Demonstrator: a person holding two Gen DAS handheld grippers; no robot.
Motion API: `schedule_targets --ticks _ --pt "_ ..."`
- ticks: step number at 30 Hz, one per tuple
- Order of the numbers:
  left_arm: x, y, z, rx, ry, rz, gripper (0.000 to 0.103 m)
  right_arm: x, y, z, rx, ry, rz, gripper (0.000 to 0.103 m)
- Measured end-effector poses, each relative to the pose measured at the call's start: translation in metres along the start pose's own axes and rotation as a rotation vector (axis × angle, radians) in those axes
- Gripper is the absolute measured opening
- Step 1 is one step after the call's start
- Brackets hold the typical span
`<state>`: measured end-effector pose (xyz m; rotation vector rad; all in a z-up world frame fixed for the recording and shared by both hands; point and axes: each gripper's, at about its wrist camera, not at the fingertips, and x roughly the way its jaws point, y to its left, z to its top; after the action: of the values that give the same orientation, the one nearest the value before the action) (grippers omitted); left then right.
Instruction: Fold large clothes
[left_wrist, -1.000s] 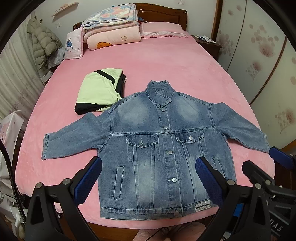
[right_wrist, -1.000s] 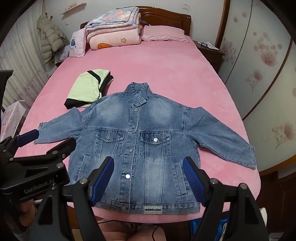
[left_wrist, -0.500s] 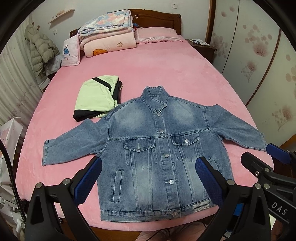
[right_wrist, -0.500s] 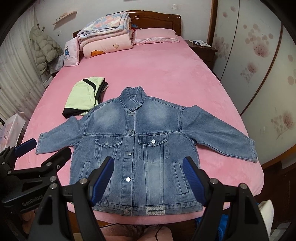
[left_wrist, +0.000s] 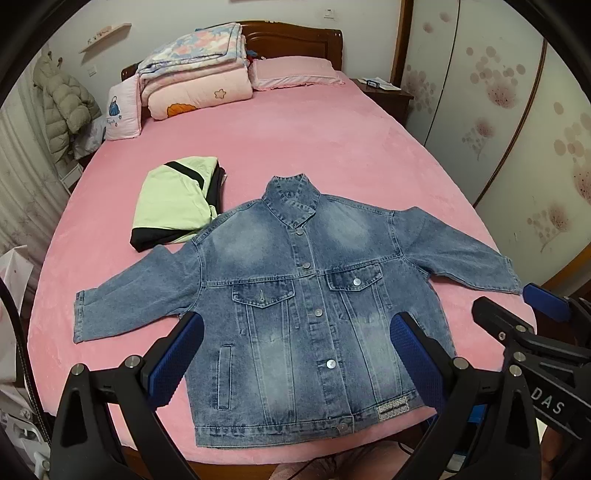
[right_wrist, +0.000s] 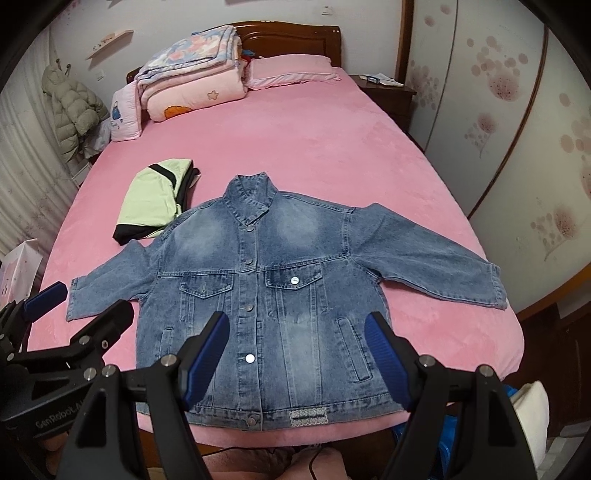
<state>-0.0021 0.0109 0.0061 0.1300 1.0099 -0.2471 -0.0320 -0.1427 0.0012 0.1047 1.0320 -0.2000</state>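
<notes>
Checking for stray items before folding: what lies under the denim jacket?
Only the pink bed cover shows around the denim jacket; its shoulder overlaps the folded green garment. Beneath stays hidden.

Grippers raised and drawn back above the bed
More of the pink bedcover (left_wrist: 332, 155) is taken in beyond the denim jacket (left_wrist: 306, 295); both views are tilted upward.

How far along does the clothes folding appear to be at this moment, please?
Done: a green garment lies folded on the bed. In hand: nothing; the left gripper and right gripper hover with jaws open. Left: the denim jacket lies flat, buttoned, sleeves spread, with no fold yet.
</notes>
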Motion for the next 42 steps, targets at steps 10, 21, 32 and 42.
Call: schedule_targets --ticks 10,21,32,42 --pt "-0.001 0.001 0.002 -0.015 0.013 0.020 0.100 -0.014 0.010 -0.004 -0.057 -0.050 -0.022 0.077" --pt "-0.006 -0.009 0.006 -0.003 0.004 0.042 0.100 -0.018 0.002 -0.004 -0.046 -0.060 0.004 0.077" --pt "-0.016 -0.014 0.012 0.001 -0.018 0.046 0.100 -0.026 -0.004 -0.003 -0.050 -0.086 0.011 0.077" --pt "-0.016 -0.010 0.017 0.021 -0.030 0.035 0.100 -0.032 -0.002 -0.004 -0.034 -0.107 0.030 0.077"
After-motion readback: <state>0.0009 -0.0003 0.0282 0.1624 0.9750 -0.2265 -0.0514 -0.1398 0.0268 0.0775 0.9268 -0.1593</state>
